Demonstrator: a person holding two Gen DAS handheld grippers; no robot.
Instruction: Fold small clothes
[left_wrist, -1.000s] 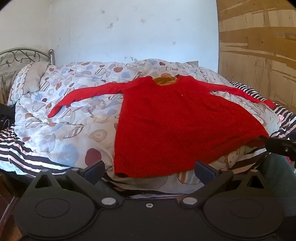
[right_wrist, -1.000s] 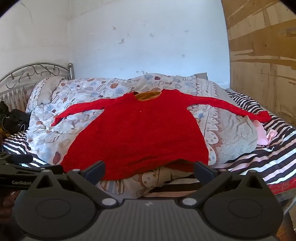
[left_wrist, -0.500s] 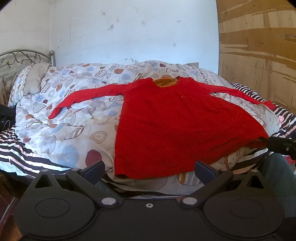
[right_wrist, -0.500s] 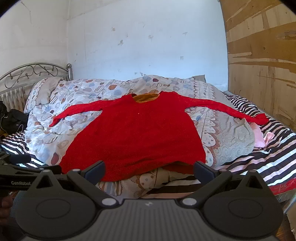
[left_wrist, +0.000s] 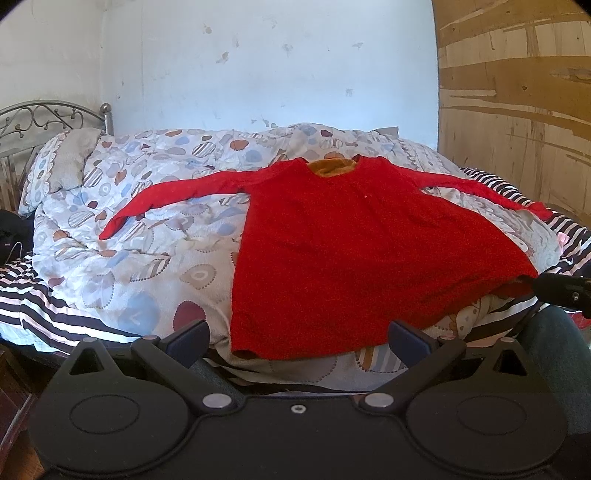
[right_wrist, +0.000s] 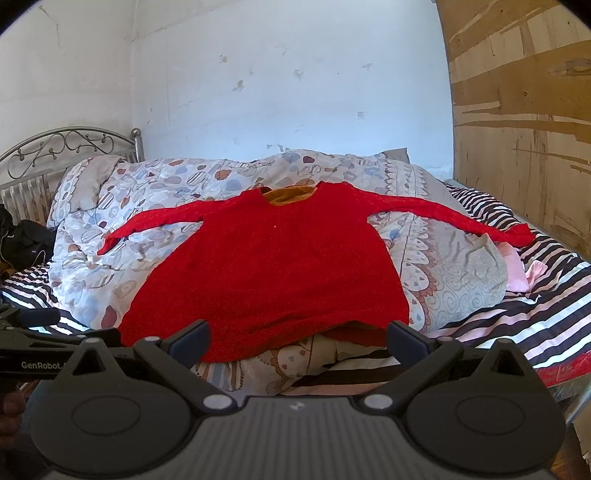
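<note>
Item under inspection: one long-sleeved red knit garment (left_wrist: 354, 258) with a mustard-yellow inner collar (left_wrist: 332, 168), laid flat and face up on a white quilted duvet printed with blue and rust hearts (left_wrist: 147, 251). Its long axis runs from the hem nearest me to the collar at the far side of the duvet, so the neck points away from me toward the white plaster wall (left_wrist: 258, 66). Both sleeves are stretched outward, crosswise to that axis; the left sleeve cuff (left_wrist: 109, 230) rests on the duvet, and the right sleeve cuff (right_wrist: 517, 236) reaches past the duvet's edge onto the black-and-white striped sheet (right_wrist: 546, 295). The hem sags over the duvet's near edge. My left gripper (left_wrist: 297, 338) hangs just short of the hem, its fingers spread wide and holding nothing; the hem's left corner lies between them in its view, without contact. My right gripper (right_wrist: 297, 338) is likewise spread and empty, just short of the hem's right portion, not touching. A pink cloth (right_wrist: 524, 273) lies on the striped sheet beside the duvet's right edge. No container is present on the duvet.
</note>
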